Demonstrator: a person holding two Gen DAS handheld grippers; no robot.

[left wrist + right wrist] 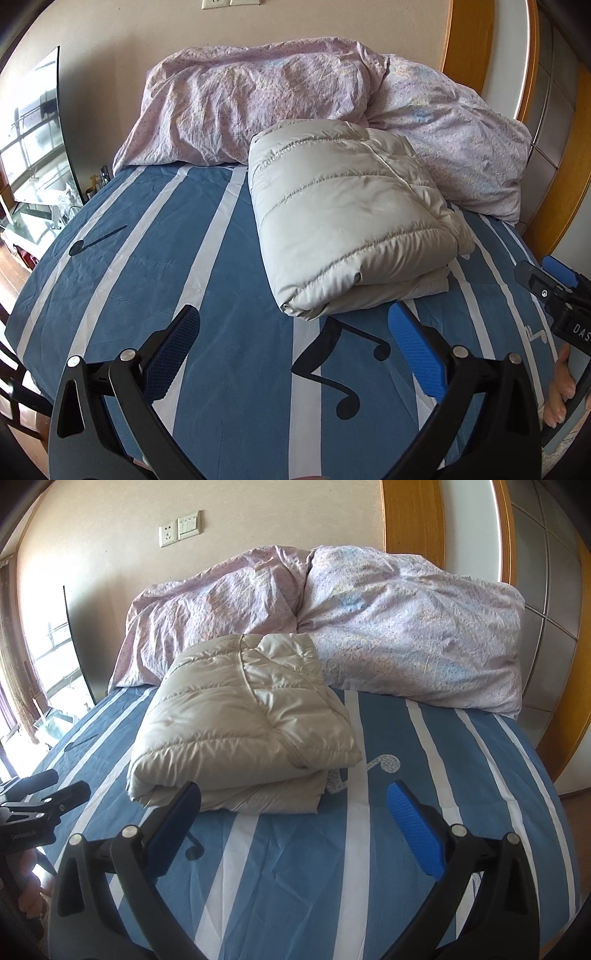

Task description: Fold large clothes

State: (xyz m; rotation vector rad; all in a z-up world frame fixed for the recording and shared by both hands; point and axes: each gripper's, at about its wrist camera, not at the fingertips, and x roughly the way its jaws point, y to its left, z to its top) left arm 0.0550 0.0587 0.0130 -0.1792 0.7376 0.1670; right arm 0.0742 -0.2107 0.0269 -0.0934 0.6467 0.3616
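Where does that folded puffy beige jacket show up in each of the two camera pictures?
Left wrist view: the jacket lies right of centre on the striped bedsheet.
Right wrist view: the jacket lies left of centre, just beyond the fingers.
Shared landmark: the rumpled pink duvet behind it.

A quilted jacket [343,206] of pale, satiny cloth, smooth and faintly glossy between its stitched seams, lies on a bed sheet [229,258] of matt woven cotton, finely creased, in blue and white stripes. Behind it, a duvet [258,103] in thin, crumpled matt fabric carries a faded pinkish print. The left gripper [295,354] and right gripper [295,823] show matt black plastic arms with bright metal pins, and pads [413,834] of blue rubbery material with a rough dimpled texture. A door frame [410,517] is varnished wood with a warm sheen. The wall [110,554] looks matt and painted; a wall socket [168,535] is smooth plastic.
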